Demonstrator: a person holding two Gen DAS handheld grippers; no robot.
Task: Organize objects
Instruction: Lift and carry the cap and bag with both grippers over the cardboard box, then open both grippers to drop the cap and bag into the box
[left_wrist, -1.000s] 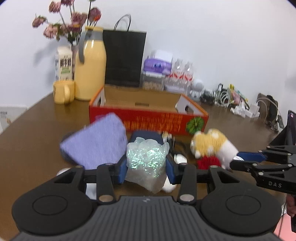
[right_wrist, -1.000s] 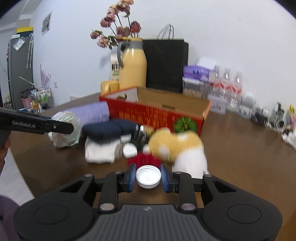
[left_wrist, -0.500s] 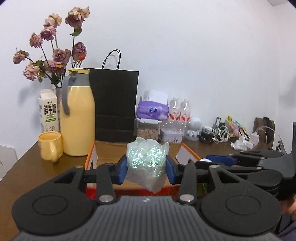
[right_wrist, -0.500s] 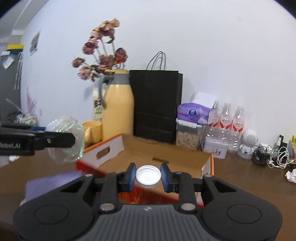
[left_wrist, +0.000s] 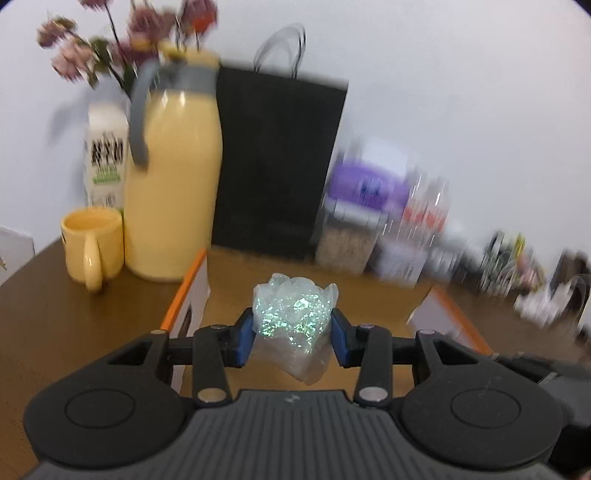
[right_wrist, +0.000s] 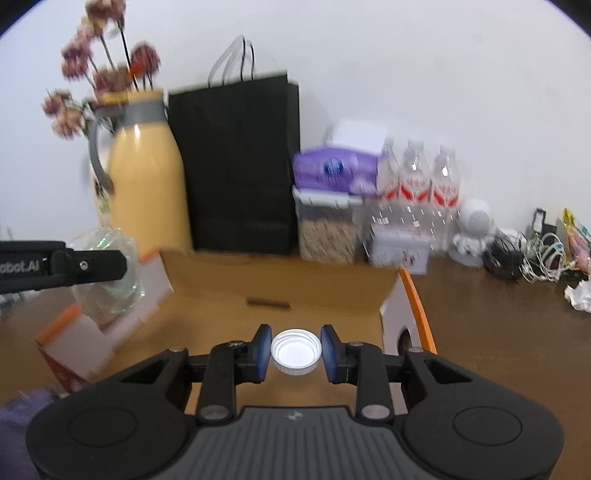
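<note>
Hard to make out: the right half of the left wrist view is smearing with blur, so the purple pack, the bottles and the cables along the wall are reading only as streaks; the white milk carton (left_wrist: 106, 158) lettering is not legible.
Cut off: the open cardboard box with orange edges (right_wrist: 280, 284) is showing only its brown floor and white side flaps, its near wall lying under the gripper bodies in both views.
Hidden: in the right wrist view the left gripper's black finger is covering part of the bag.
Left gripper (left_wrist: 293, 329): its blue pads are clenching the crumpled clear plastic bag with glittery flecks (left_wrist: 293, 325) from both sides, the bag bulging above and drooping below them.
Bag position: it is hanging over the box floor, near the left flap.
Right gripper (right_wrist: 296, 352): its blue pads are grasping the round white bottle cap (right_wrist: 296, 352) by its ribbed rim, hollow side facing the camera.
Cap position: it is hanging over the box floor, nearer the right wall.
Pose: both grippers are pointing forward and tilting down into the box, side by side.
</note>
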